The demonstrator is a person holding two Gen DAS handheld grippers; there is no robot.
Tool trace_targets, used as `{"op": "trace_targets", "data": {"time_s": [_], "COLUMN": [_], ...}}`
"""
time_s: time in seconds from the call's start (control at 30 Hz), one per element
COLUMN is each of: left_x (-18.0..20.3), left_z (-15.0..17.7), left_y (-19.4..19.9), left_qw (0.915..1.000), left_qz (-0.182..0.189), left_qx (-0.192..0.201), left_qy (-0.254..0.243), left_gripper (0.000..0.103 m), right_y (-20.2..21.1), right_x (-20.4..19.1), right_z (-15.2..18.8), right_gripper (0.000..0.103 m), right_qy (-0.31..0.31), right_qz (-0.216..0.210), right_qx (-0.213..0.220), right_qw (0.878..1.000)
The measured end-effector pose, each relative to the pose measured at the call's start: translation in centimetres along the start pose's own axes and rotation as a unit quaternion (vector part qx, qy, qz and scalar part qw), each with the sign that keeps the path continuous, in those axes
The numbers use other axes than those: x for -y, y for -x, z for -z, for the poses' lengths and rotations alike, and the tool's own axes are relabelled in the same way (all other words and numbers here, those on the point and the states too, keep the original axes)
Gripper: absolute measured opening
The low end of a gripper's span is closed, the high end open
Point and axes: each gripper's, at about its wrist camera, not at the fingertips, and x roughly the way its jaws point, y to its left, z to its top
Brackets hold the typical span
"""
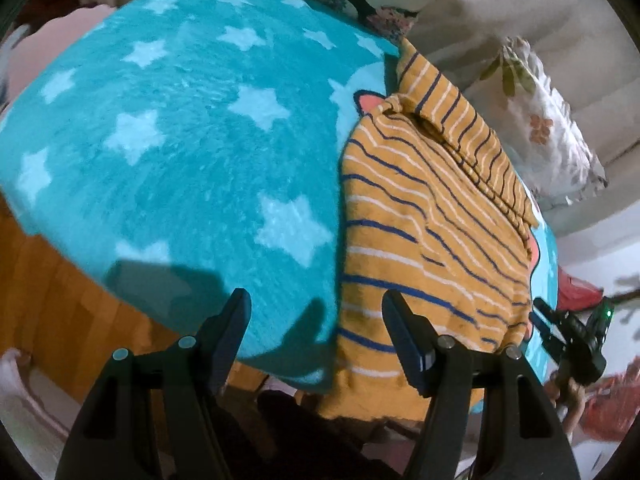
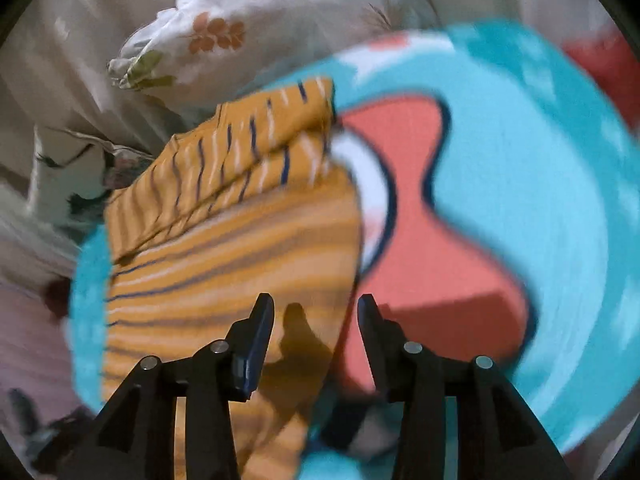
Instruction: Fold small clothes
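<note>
Fabric fills both of my wrist views: a small mustard-yellow top (image 1: 424, 216) with navy and white stripes lies on a teal star-patterned blanket (image 1: 168, 128), toward the blanket's right side as my left camera sees it. One long side of the top looks already turned in, making a thicker band along its far edge, and its near hem hangs a little over the blanket's front edge. My left gripper (image 1: 316, 300) hovers above that hem with its tongs spread and nothing between them; one finger is over bare blanket, the other over the striped cloth. My right gripper (image 2: 316, 304) is also spread and empty, poised over the top's opposite edge where it meets a coral and white cartoon shape printed on the blanket; that view is smeared with motion blur. Floral pillows (image 2: 208, 36) sit beyond. I judge I am between folds, lining up for the next one. The next move calls for lowering both tongs onto the near hem corners, pinching only the garment and not the fluffy blanket beneath, then carrying the hem away across the body.
</note>
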Motion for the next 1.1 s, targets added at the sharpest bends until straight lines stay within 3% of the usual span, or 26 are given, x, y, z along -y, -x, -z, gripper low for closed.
{"op": "trace_targets", "data": {"time_s": [0.17,0.3,0.43,0.53,0.6,0.67,0.7,0.73,0.77,0.83,0.97,1.0,1.1], "left_x": [-2.0,-1.0,0.7,1.9,2.7,3.9,4.3,4.4,4.1,3.5,2.8,2.4,0.8], "left_z": [-0.5,-0.2,-0.4,0.0,0.7,1.4,1.7,1.6,1.4,1.3,2.7,3.3,5.7], "left_y": [-2.0,-3.4,-4.5,-5.1,-5.1,-5.1,-5.4,-5.5,-5.1,-2.9,2.7,3.5,3.6], "left_qw": [0.9972,0.991,0.9839,0.9783,0.9807,0.9825,0.9815,0.9814,0.9838,0.988,0.9899,0.9907,0.9922], "left_qz": [0.05,0.085,0.122,0.155,0.142,0.109,0.094,0.085,0.085,0.086,0.07,0.062,0.011], "left_qx": [-0.051,-0.075,-0.077,-0.097,-0.084,-0.071,-0.08,-0.092,-0.086,-0.065,-0.009,-0.002,0.002], "left_qy": [-0.021,-0.072,-0.105,-0.099,-0.105,-0.134,-0.146,-0.146,-0.132,-0.111,-0.123,-0.122,-0.124], "left_gripper": [0.067,0.067,0.08,0.08,0.08,0.052,0.007,0.008,0.008,0.008,0.007,0.001,0.001], "right_y": [0.3,0.7,0.8,0.3,0.1,0.0,-0.2,-0.3,-0.5,-0.4,3.5,4.9,6.9], "right_x": [-0.4,-1.1,-2.2,-3.9,-5.2,-6.3,-6.6,-6.6,-6.4,-5.8,-3.8,-2.9,0.4], "right_z": [7.5,12.1,13.4,14.0,14.7,15.1,15.1,14.9,14.7,14.4,15.6,16.1,17.7], "right_gripper": [0.046,0.047,0.049,0.049,0.051,0.051,0.043,0.034,0.012,0.009,0.008,0.008,0.005], "right_qy": [-0.069,-0.096,-0.103,-0.091,-0.072,-0.049,-0.047,-0.049,-0.054,-0.065,-0.072,-0.071,-0.081], "right_qz": [-0.001,0.006,0.012,0.006,0.014,0.031,0.035,0.033,0.019,-0.004,-0.049,-0.051,-0.04], "right_qx": [-0.017,-0.008,-0.001,-0.017,-0.016,-0.008,-0.007,-0.009,-0.017,-0.026,-0.02,-0.016,-0.018], "right_qw": [0.997,0.995,0.995,0.996,0.997,0.998,0.998,0.998,0.998,0.998,0.996,0.996,0.996]}}
